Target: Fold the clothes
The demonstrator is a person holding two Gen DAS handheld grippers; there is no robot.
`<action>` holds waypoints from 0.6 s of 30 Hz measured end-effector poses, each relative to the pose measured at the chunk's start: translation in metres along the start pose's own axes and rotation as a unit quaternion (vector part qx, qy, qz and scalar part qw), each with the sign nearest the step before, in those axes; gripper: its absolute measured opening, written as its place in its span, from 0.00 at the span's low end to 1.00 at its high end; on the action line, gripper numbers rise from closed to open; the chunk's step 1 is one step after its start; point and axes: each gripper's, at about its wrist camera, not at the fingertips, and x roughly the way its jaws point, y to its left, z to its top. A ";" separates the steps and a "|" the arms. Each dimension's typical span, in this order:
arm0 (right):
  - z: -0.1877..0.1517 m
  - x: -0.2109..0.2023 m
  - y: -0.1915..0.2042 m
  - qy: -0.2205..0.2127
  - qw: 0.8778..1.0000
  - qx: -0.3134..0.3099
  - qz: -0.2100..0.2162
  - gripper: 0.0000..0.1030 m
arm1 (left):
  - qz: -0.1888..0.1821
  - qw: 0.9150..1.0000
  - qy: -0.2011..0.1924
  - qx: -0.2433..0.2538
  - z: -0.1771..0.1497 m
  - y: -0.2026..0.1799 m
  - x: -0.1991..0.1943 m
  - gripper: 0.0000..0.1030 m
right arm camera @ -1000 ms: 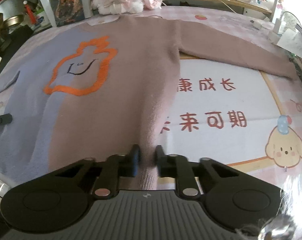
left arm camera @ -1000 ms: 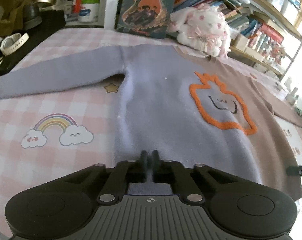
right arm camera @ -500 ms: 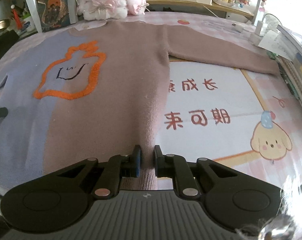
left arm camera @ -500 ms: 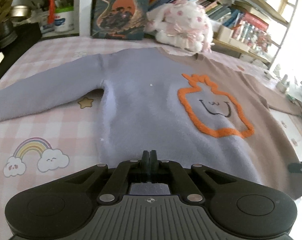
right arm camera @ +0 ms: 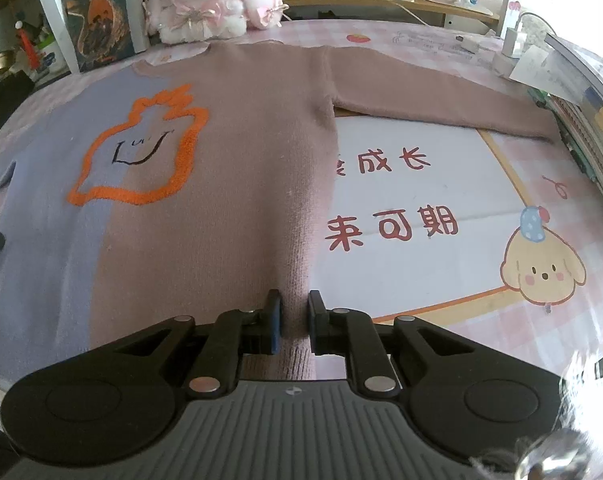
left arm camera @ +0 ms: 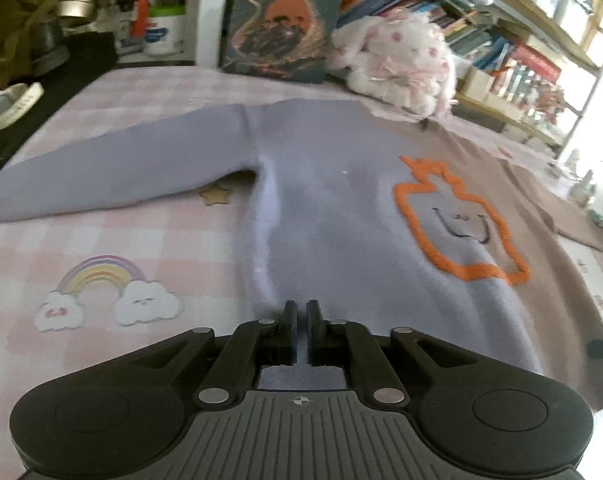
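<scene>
From the left wrist, the left gripper (left arm camera: 300, 312) pinches the hem of the sweater (left arm camera: 341, 232), its jaws nearly pressed together with a thin fold of lilac knit between them. The sweater lies flat on a pink checked cloth (left arm camera: 101, 232), its lilac sleeve (left arm camera: 113, 176) stretched out to the left above a star and a rainbow print (left arm camera: 105, 292). An orange outline with a small face (left arm camera: 457, 224) sits on the chest. A book (left arm camera: 281, 20) and a plush toy (left arm camera: 401, 60) stand past the collar. From the right wrist, the right gripper (right arm camera: 293, 308) clamps a ridge of the sweater's (right arm camera: 229, 184) brown hem at its right edge. The brown sleeve (right arm camera: 441, 108) runs out to the right over the cloth (right arm camera: 501, 320), above red characters and a puppy print (right arm camera: 541, 268).
</scene>
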 end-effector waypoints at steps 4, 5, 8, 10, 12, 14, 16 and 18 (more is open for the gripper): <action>0.000 0.001 0.001 -0.004 1.000 -0.003 -0.007 0.11 | -0.006 1.000 -0.010 0.004 0.005 -0.004 0.010 0.00; 0.000 0.002 0.001 -0.006 1.000 -0.002 -0.010 0.11 | -0.007 1.000 -0.010 0.003 0.008 -0.005 0.012 0.00; 0.003 0.005 0.001 -0.011 1.000 0.003 -0.017 0.11 | -0.011 1.000 -0.009 0.009 0.013 -0.008 0.018 0.00; 0.005 0.006 0.000 -0.011 1.000 0.008 -0.018 0.11 | -0.013 1.000 -0.010 0.017 0.015 -0.009 0.020 0.00; 0.005 0.006 0.000 -0.010 1.000 0.013 -0.017 0.11 | -0.016 1.000 -0.012 0.018 0.017 -0.009 0.023 0.00; 0.003 0.005 0.000 -0.012 1.000 0.013 -0.018 0.11 | -0.016 1.000 -0.013 0.022 0.018 -0.009 0.024 0.00; 0.002 0.005 0.002 -0.015 1.000 0.011 -0.022 0.11 | -0.016 0.999 -0.013 0.028 0.019 -0.011 0.026 0.00; 0.000 0.004 0.004 -0.017 0.999 0.009 -0.026 0.11 | -0.014 0.999 -0.010 0.032 0.021 -0.012 0.026 0.00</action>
